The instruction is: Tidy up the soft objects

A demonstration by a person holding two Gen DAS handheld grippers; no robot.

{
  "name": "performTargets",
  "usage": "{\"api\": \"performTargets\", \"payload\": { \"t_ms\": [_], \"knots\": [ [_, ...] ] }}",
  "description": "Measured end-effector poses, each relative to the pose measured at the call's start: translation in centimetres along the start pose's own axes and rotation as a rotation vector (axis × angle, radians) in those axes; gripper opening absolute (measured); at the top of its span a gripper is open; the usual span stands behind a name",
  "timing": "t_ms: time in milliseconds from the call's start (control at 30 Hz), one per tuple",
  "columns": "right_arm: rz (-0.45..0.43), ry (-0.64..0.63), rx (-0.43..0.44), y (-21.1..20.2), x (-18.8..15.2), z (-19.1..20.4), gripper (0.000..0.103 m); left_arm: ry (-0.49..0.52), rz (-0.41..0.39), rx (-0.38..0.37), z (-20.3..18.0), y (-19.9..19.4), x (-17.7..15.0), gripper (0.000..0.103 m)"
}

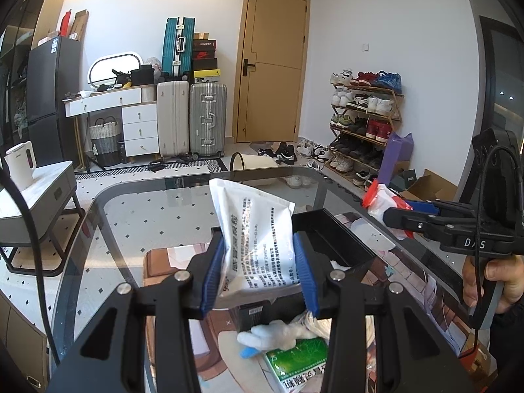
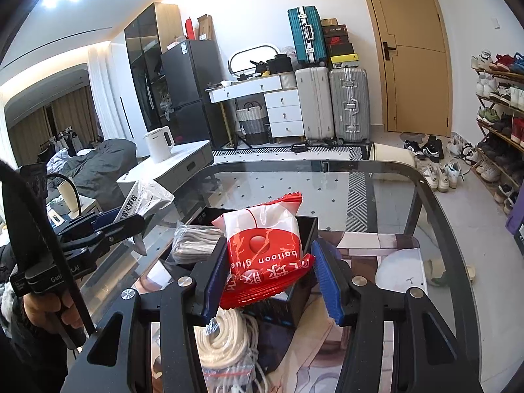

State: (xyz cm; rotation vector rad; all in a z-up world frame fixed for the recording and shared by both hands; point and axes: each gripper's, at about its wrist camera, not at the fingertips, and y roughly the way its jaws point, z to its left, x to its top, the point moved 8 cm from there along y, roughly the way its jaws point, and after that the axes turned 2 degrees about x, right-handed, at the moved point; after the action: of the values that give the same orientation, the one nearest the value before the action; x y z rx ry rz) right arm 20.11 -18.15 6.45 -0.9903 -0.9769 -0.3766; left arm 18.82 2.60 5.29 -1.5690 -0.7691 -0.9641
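In the left wrist view my left gripper (image 1: 258,275) is shut on a white printed packet (image 1: 258,239), held upright above an open black box (image 1: 337,239). Under it lie a white fluffy item (image 1: 278,332) and a green packet (image 1: 298,363). In the right wrist view my right gripper (image 2: 268,278) is shut on a red-and-white "balloon glue" packet (image 2: 265,255) over the same black box (image 2: 306,229). A clear bag of grey material (image 2: 193,242) rests on the box's left side. A coil of white rope (image 2: 222,337) lies just below the jaws. Each gripper shows in the other's view: right gripper (image 1: 398,216), left gripper (image 2: 131,224).
The box stands on a glass table (image 1: 147,183) with a dark rounded rim (image 2: 435,196). A printed mat (image 1: 163,262) lies under it. Beyond are a side table with a white kettle (image 2: 159,144), suitcases (image 1: 206,118), a shoe rack (image 1: 363,121) and a tipped bucket (image 1: 255,163).
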Motion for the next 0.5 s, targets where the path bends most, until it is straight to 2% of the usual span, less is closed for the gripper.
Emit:
{"api": "performTargets", "payload": {
  "t_ms": [267, 500],
  "knots": [
    [0.021, -0.025, -0.005, 2.2, 1.1, -0.4, 0.051, 0.029, 0.021, -0.002, 0.1, 2.1, 0.0, 0.041],
    [0.067, -0.061, -0.010, 4.6, 0.6, -0.4, 0.051, 0.050, 0.064, -0.003, -0.2, 4.4, -0.7, 0.041]
  ]
}}
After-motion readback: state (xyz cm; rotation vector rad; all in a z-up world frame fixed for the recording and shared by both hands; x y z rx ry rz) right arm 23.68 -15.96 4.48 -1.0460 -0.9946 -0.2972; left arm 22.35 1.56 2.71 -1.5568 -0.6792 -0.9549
